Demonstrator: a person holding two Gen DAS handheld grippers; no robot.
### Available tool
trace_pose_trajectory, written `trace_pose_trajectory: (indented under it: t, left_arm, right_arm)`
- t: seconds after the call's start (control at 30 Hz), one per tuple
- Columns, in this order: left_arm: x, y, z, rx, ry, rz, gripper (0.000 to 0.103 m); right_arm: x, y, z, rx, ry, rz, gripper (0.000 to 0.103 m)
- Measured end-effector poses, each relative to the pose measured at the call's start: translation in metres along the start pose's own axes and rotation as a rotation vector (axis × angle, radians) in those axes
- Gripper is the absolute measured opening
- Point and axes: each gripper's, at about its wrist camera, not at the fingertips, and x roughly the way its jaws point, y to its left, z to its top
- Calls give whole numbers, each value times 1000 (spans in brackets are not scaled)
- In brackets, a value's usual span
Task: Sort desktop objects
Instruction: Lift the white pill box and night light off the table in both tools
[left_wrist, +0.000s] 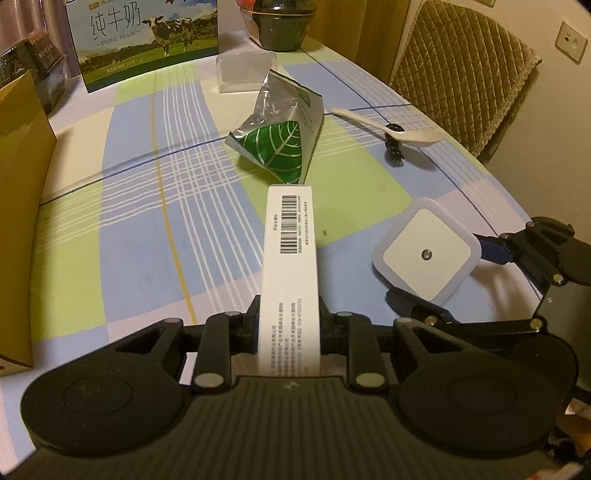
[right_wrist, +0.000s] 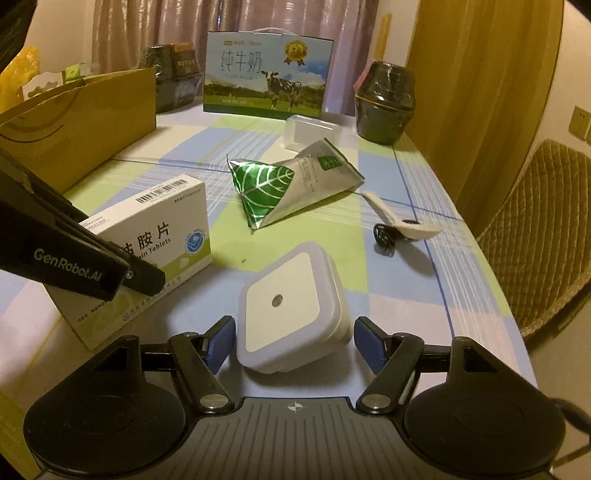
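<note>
- Clearly, the left gripper (left_wrist: 289, 314) has its fingers closed on a white-and-green tablet box (left_wrist: 290, 258), gripping its two broad faces so the narrow barcoded edge faces up; whether the box rests on the table (left_wrist: 147, 206) or is lifted just off it cannot be told.
- From the right wrist view the same tablet box (right_wrist: 155, 236) stands to the left with the left gripper's black arm across its front.
- The right gripper (right_wrist: 293, 341) has its blue-padded fingers (right_wrist: 221, 341) spread wide on either side of a white square night light (right_wrist: 291, 306), which lies on the table with neither pad touching it.
- Beyond both lies a crumpled silver pouch with a green leaf print (right_wrist: 288, 184), and behind it a small translucent plastic box (right_wrist: 312, 133).
- To the right, a white plastic spoon (right_wrist: 399, 218) rests over a small black clip-like item (right_wrist: 384, 236).
- At the far end stand a milk carton case printed with a cow (right_wrist: 267, 75), a dark pot (right_wrist: 386, 105), and a brown cardboard box (right_wrist: 81, 122) on the left.
</note>
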Motion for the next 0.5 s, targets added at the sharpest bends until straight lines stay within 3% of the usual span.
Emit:
trace_pose_trajectory:
  t: [0.3, 0.5]
  left_arm:
    - [2, 0, 2, 15, 4, 1, 23]
    - [4, -2, 3, 19, 13, -7, 23]
  right_arm:
    - [6, 7, 3, -69, 2, -12, 67]
    - [6, 7, 1, -82, 7, -19, 62]
